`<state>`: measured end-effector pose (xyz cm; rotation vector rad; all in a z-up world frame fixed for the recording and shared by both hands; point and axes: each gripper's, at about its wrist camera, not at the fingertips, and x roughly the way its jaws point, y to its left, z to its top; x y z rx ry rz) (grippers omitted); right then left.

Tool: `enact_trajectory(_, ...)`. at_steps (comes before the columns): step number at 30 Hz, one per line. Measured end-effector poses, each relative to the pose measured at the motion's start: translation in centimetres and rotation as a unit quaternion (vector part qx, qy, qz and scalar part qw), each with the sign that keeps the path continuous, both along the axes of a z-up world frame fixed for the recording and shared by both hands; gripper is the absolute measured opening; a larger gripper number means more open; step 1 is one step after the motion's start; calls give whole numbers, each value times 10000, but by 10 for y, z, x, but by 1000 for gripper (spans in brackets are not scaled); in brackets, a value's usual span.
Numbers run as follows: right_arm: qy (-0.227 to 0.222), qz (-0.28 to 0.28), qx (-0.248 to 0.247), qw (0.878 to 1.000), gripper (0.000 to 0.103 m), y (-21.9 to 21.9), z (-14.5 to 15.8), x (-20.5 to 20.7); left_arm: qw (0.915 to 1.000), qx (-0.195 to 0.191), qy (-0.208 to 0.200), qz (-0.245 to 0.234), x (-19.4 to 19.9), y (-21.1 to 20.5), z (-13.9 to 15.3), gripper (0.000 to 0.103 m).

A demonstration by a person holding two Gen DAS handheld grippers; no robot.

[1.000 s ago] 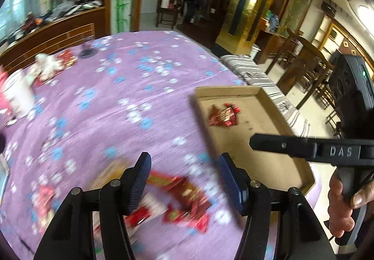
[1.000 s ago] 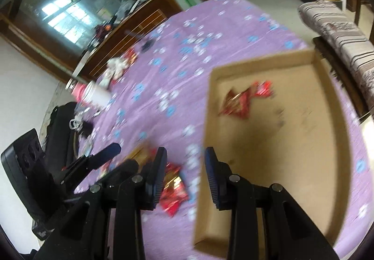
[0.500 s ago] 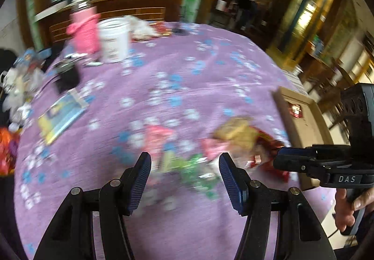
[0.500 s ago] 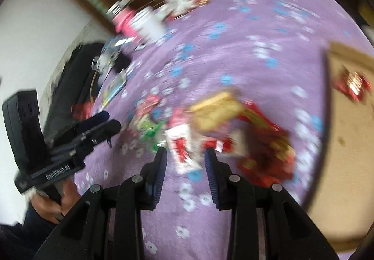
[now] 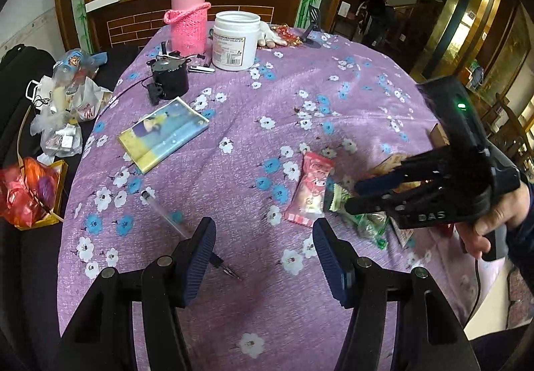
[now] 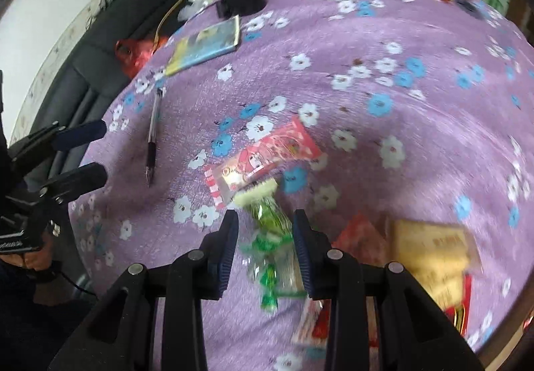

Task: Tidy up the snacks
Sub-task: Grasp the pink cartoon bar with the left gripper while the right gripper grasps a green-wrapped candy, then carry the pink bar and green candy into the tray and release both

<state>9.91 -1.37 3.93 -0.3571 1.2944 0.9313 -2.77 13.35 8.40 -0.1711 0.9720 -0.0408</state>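
Purple cloth printed with white and blue flowers covers the worktop (image 5: pixel 333 97). On it, near the front right edge, the snacks are gathered: a pink-and-red packet (image 6: pixel 263 159) lies flat, and a green transparent packet (image 6: pixel 272 237) lies just beside it, its pale crimped end touching the pink one. A tan packet (image 6: pixel 430 249) and red wrappers (image 6: pixel 358 236) are seen further right, blurred.

The right tool (image 6: pixel 265 246) is pointed steeply down over the green packet, which is framed between its two blue-padded fingers (image 6: pixel 302 249); the jaws are set narrow, and whether the pads press the packet cannot be told. In the left view this tool (image 5: pixel 355 194) is held by a hand (image 5: pixel 497 221) above the same packets.

The left tool (image 5: pixel 263 259) is held half open over bare cloth, nothing between its jaws. A clear-barrelled pen (image 5: pixel 187 231) lies just beside its left finger.

At the far end of the worktop a white tub (image 5: pixel 236 40), a pink knitted bottle sleeve (image 5: pixel 188 24), a small black device (image 5: pixel 170 75) and a blue-and-yellow booklet (image 5: pixel 163 134) are placed, well apart from the snacks.
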Motion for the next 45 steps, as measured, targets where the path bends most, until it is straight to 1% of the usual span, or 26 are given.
enact_trajectory(3,-93,66,-189,9998,31,8,-10,-2,9999,-40,61,-126,8,-2,-4,64)
enact_trajectory(4,-112,0,-257,9996,24,7,-13,-3,9998,-26,92,-201,14,-5,-7,64)
enact_trajectory(5,-119,-77,-208,9997,17,4,-13,-4,9996,-6,105,-252,18,-8,-8,64)
enact_trajectory(7,-269,-316,-79,9991,16,-4,-7,-5,9992,-8,140,-372,29,-14,-11,64)
enact_trajectory(9,-304,-734,133,9967,16,-20,3,-3,9984,-12,228,-512,42,-22,-16,64)
enact_trajectory(10,-353,-1063,313,9932,16,-33,12,-1,9977,14,274,-616,51,-29,-20,64)
enact_trajectory(12,-446,-1417,586,9872,16,-52,27,-2,9964,58,360,-764,63,-39,-26,64)
enact_trajectory(13,-574,-1608,724,9826,16,-64,38,-4,9953,108,442,-850,71,-45,-31,64)
enact_trajectory(15,-630,-1881,945,9756,16,-82,51,-7,9931,183,517,-1037,82,-58,-39,64)
enact_trajectory(18,-620,-2268,1219,9643,16,-106,65,-11,9895,553,675,-1153,97,-73,-53,64)
enact_trajectory(19,-617,-2354,1322,9609,16,-114,70,-14,9882,664,720,-1174,101,-76,-59,58)
enact_trajectory(20,-608,-2430,1392,9581,16,-120,73,-18,9877,707,745,-1179,104,-77,-62,44)
enact_trajectory(21,-602,-2495,1452,9555,16,-124,75,-22,9870,763,812,-1157,106,-78,-68,36)
enact_trajectory(22,-556,-2576,1559,9520,16,-128,77,-26,9879,792,709,-1133,106,-77,-68,33)
enact_trajectory(23,-463,-2635,1652,9493,16,-134,78,-30,9881,793,690,-1123,104,-77,-68,27)
enact_trajectory(24,-373,-2689,1719,9470,16,-138,78,-33,9885,803,666,-1098,103,-77,-68,25)
enact_trajectory(26,-197,-2821,1856,9411,16,-146,75,-40,9900,701,668,-1030,98,-75,-65,24)
enact_trajectory(29,-73,-2896,1878,9385,16,-153,67,-51,9917,547,522,-1036,81,-76,-53,24)
enact_trajectory(31,105,-2950,1867,9370,16,-159,57,-59,9922,493,446,-1050,67,-80,-45,24)
enact_trajectory(36,396,-3116,1798,9322,16,-177,34,-78,9920,257,241,-1213,40,-94,-21,24)
enact_trajectory(39,515,-3212,1818,9280,16,-186,28,-89,9906,248,162,-1334,31,-110,-13,24)
enact_trajectory(42,422,-3256,1846,9263,16,-194,32,-93,9883,211,137,-1507,29,-129,-7,24)
enact_trajectory(45,307,-3368,1900,9217,16,-210,38,-99,9847,191,74,-1729,28,-151,-1,24)
